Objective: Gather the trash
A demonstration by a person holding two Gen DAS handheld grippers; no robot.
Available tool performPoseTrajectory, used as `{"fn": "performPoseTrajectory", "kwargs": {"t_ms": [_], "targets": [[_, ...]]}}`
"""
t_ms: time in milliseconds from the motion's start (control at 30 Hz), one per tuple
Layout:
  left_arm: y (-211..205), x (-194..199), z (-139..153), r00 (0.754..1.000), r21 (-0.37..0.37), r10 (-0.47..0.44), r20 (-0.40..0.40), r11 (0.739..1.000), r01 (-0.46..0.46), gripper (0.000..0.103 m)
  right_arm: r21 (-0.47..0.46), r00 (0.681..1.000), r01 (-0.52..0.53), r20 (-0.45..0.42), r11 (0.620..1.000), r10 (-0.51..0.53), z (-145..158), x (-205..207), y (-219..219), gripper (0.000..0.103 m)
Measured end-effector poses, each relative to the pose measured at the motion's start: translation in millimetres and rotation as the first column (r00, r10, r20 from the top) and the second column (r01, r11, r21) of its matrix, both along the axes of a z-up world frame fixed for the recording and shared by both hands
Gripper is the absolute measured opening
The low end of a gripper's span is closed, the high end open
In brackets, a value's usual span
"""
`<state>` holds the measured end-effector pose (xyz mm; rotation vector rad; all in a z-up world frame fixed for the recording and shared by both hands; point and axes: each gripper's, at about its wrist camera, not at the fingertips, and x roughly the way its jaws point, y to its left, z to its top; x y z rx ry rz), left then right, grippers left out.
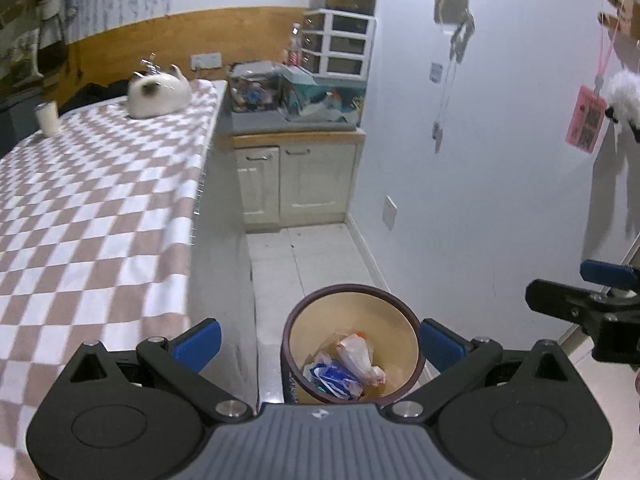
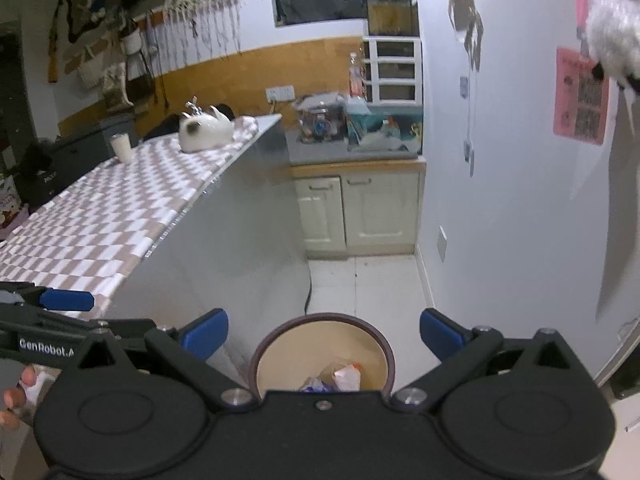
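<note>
Bin (image 1: 352,344) on floor (image 1: 320,256) right of bench (image 1: 100,208), trash (image 1: 348,368) in it. Cat (image 1: 158,94) and cup (image 1: 48,118) on bench's far end. Cabinet (image 1: 298,178) behind bin against back wall, boxes (image 1: 296,94) on top.

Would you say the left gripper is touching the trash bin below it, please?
Apart. In the left wrist view the open left gripper hangs above the trash bin, with floor visible around the bin's rim.

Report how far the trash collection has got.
Done: wrappers already lie in the bin. In hand: nothing; the left gripper and right gripper hang open over it. Left: no loose trash shows on the checked tablecloth, only a cup and a cat.
</note>
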<state>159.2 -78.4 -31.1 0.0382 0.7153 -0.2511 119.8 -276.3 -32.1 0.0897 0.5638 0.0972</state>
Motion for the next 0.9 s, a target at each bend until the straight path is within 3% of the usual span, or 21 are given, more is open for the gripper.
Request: {"fn": "performPoseTrajectory", "kwargs": {"t_ms": [200,333,500,667,900], "targets": [[18,-26,16,0.997,-0.012,0.063,0.038,0.998,-0.062,0.103,0.001,0.999,0.0,0.043,1.0,0.0,15,-25,9,0.103],[28,-43,23,0.991,0.021,0.11,0.071,0.994,-0.111,0.103,0.0,0.999,0.02,0.049,1.0,-0.02,22,-39,12,0.103],[43,-59,28,0.99,0.013,0.128,0.054,0.992,-0.129,0.103,0.028,0.999,0.011,0.042,1.0,-0.012,26,-57,14,0.103],[54,-75,29,0.989,0.014,0.142,0.049,0.99,-0.143,0.103,-0.023,0.999,0.036,0.038,0.999,-0.035,29,-74,23,0.103],[57,-93,29,0.988,0.043,0.145,0.061,0.988,-0.148,0.103,-0.025,1.0,0.024,0.02,0.999,-0.024,28,-91,34,0.103]]}}
